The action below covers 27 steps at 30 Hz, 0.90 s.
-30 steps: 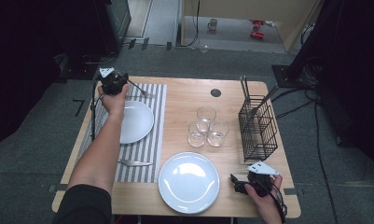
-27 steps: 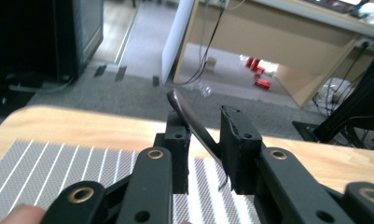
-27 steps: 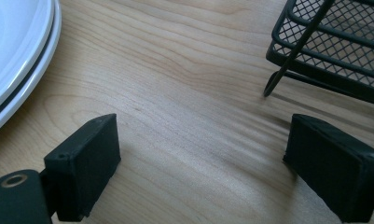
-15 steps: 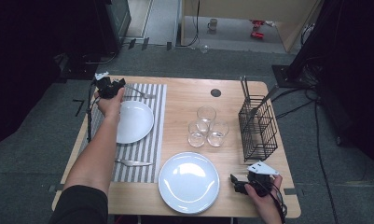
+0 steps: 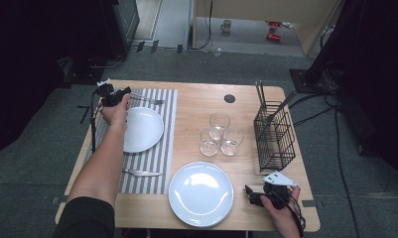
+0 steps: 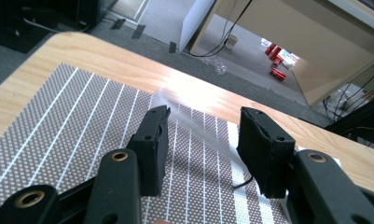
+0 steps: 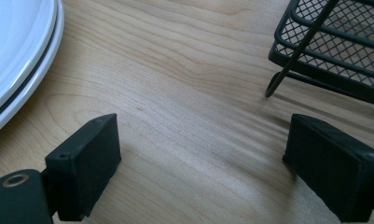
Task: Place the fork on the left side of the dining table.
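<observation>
Over the far end of the striped placemat [image 5: 154,148], the left tool [image 5: 124,92] hung at the far left corner of the worktop [image 5: 196,106], its jaws apart and just opening wider, with nothing between them. From the left gripper view the left tool's two black pads [image 6: 152,149] framed bare mat, white stripes on a dotted brown weave. A fork [image 5: 146,100] lay across the placemat's far end, just beside that tool and free of it. On the placemat sat a white plate [image 5: 142,130], and a knife [image 5: 142,173] lay across the placemat's near end.

Off the placemat's near right corner a second white plate [image 5: 201,193] rested on bare wood. Right of that, well away from the placemat, the right tool [image 5: 252,194] sat low over the worktop with its jaws wide and empty (bare wood grain between them). Three drinking glasses [image 5: 219,135] stood clustered right of the placemat, and a black wire cutlery basket [image 5: 275,139] stood beyond them, nearer the worktop's right edge.
</observation>
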Available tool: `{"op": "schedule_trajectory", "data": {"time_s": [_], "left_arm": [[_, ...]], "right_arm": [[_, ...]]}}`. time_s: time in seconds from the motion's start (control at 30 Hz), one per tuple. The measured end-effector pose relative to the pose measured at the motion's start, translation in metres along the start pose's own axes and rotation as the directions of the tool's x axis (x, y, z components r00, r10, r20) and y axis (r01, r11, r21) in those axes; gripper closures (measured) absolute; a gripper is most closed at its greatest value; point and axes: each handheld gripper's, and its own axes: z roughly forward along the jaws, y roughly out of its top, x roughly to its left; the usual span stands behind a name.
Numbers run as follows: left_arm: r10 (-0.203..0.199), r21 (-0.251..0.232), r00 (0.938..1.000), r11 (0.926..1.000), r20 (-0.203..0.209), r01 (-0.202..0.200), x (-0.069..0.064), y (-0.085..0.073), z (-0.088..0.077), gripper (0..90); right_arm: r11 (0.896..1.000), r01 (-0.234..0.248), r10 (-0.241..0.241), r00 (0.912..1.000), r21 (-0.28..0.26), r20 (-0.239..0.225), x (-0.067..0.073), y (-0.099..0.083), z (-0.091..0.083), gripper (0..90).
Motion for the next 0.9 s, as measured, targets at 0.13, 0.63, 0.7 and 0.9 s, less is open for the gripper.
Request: {"op": "schedule_trajectory", "data": {"time_s": [0.13, 0.63, 0.7, 0.9], "left_arm": [[-0.038, 0.017, 0.9992, 0.9991, -0.011, 0.038, 0.004, -0.003, 0.000, 52.7], [0.034, 0.054, 0.9984, 0.9979, 0.045, -0.037, 0.006, -0.008, 0.000, 81.5], [0.041, 0.087, 0.9974, 0.9951, 0.059, -0.046, 0.003, -0.010, 0.001, 87.1], [0.096, 0.110, 0.9898, 0.9881, 0.105, -0.108, -0.009, -0.017, 0.002, 90.0]], "right_arm": [[1.000, 0.000, 0.000, 1.0000, 0.000, 0.000, 0.000, 0.000, 0.000, 9.8], [1.000, 0.000, 0.000, 1.0000, 0.000, -0.001, 0.000, 0.000, 0.000, 9.8], [1.000, 0.001, -0.001, 1.0000, 0.000, 0.000, 0.000, 0.000, 0.000, 9.8], [1.000, 0.001, -0.001, 1.0000, 0.000, 0.000, 0.000, 0.000, 0.000, 9.8]]}}
